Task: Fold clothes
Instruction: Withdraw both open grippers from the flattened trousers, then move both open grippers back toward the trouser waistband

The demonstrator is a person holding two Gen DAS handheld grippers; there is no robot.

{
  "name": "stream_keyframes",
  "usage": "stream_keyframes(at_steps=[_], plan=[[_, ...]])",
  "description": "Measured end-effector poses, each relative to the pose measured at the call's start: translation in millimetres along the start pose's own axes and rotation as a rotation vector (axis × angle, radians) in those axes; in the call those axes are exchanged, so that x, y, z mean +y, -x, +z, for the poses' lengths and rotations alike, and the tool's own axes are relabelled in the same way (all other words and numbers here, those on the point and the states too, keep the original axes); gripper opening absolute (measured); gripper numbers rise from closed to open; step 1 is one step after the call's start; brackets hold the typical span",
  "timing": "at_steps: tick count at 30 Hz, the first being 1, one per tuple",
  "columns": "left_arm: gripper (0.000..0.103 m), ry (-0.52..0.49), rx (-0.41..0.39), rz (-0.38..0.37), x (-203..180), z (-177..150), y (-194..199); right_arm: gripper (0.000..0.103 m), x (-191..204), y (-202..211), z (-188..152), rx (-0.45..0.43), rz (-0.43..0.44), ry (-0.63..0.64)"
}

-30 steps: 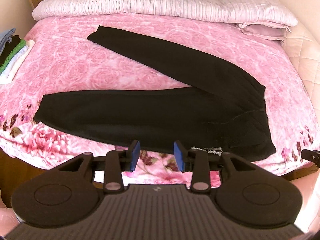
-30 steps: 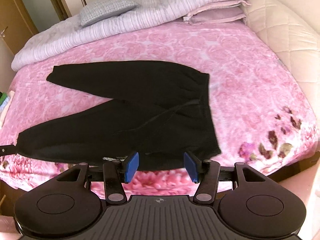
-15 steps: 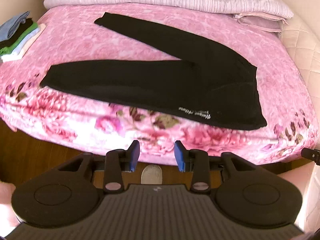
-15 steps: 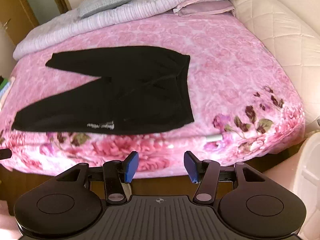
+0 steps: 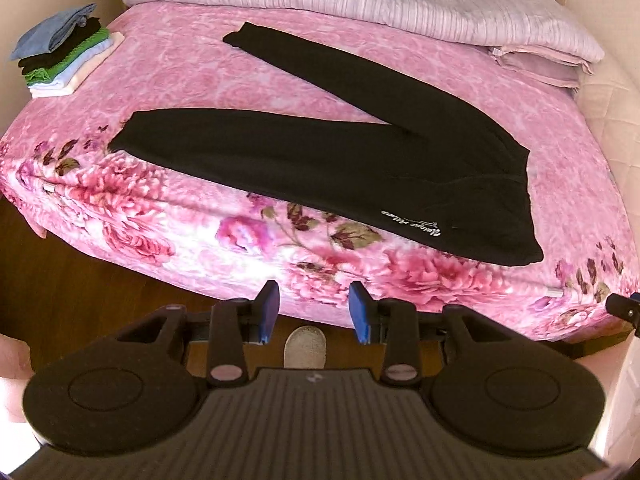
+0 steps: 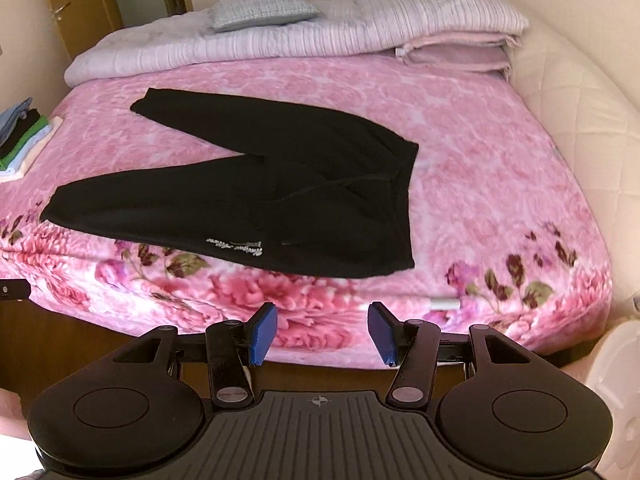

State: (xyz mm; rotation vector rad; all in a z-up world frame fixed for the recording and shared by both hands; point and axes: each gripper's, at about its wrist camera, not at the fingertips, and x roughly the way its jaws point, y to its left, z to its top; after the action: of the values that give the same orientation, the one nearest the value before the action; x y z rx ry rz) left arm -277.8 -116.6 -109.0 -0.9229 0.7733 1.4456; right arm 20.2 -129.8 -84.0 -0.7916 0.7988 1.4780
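Note:
Black trousers [image 5: 320, 160] lie flat on the pink floral bed [image 5: 200, 72], legs spread in a V towards the left, waistband at the right, white lettering near the front edge. They also show in the right wrist view [image 6: 248, 200]. My left gripper [image 5: 313, 312] is open and empty, held off the bed's front edge, well short of the trousers. My right gripper [image 6: 322, 334] is open and empty, also off the front edge, below the waistband end.
A stack of folded clothes [image 5: 64, 56] sits at the bed's far left corner, also seen in the right wrist view [image 6: 22, 136]. A folded quilt [image 5: 360, 4] and grey pillow [image 6: 260, 12] lie at the head. A padded cream bed frame [image 6: 568, 112] runs along the right.
Both grippers have pulled back and away from the trousers, from just over the near edge of the cloth to off the bed's front. The trousers stay flat.

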Motion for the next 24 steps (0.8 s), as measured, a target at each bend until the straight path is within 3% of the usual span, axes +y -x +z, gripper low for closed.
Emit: stream_keyframes(at_steps=[13, 24], plan=[[0.034, 0.027, -0.037, 0.024, 13, -4, 8, 0.054, 7, -2, 7, -0.031, 0.031, 0.021], [0.034, 0.024, -0.038, 0.025, 0, -5, 10, 0.054, -9, -4, 9, -0.031, 0.046, 0.002]])
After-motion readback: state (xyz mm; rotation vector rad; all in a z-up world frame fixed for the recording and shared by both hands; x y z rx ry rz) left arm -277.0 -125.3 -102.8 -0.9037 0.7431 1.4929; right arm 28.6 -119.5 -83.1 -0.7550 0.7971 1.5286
